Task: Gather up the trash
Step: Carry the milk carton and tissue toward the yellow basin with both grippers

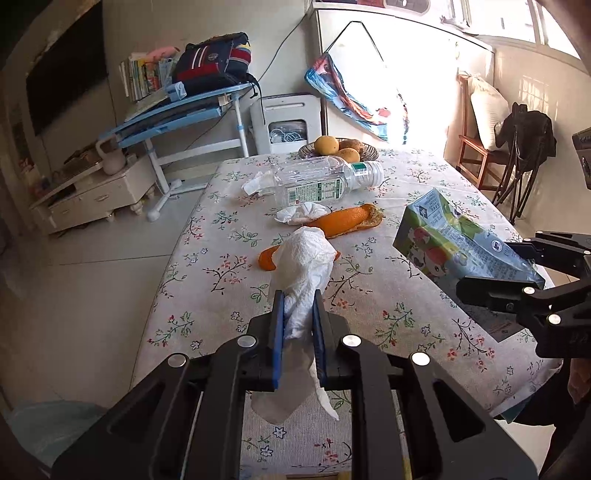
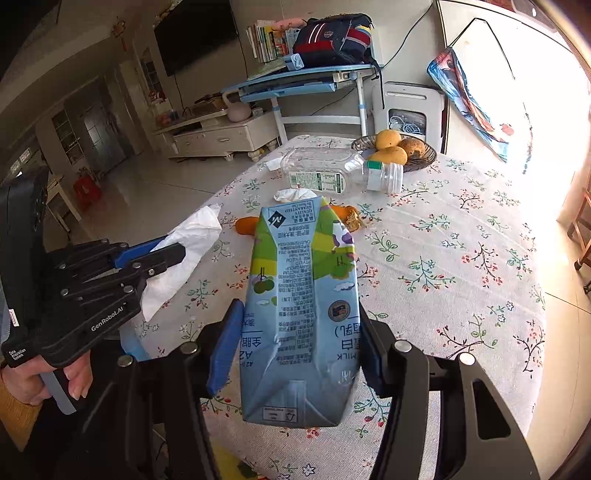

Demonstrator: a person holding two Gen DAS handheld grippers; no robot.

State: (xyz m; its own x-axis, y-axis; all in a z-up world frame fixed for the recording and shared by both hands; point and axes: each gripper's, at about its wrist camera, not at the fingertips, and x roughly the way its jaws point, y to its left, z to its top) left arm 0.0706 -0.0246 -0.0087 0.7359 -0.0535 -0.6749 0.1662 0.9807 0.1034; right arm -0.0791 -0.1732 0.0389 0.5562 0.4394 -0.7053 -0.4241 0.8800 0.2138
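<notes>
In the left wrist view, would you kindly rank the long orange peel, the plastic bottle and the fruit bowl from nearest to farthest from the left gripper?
From the left gripper:
1. Long orange peel, mid-table.
2. Plastic bottle, lying behind it.
3. Fruit bowl, far table edge.

Place: we see a home living room | signs: table with flowered cloth point(image 1: 207, 295), fruit bowl point(image 2: 424, 155) at 12 o'clock, wall television point(image 2: 195, 33) and child's desk point(image 2: 295, 81) with backpack point(image 2: 332, 37) at 11 o'clock

left gripper point(image 1: 298, 314) jaws clamped, right gripper point(image 2: 295, 343) jaws gripping
</notes>
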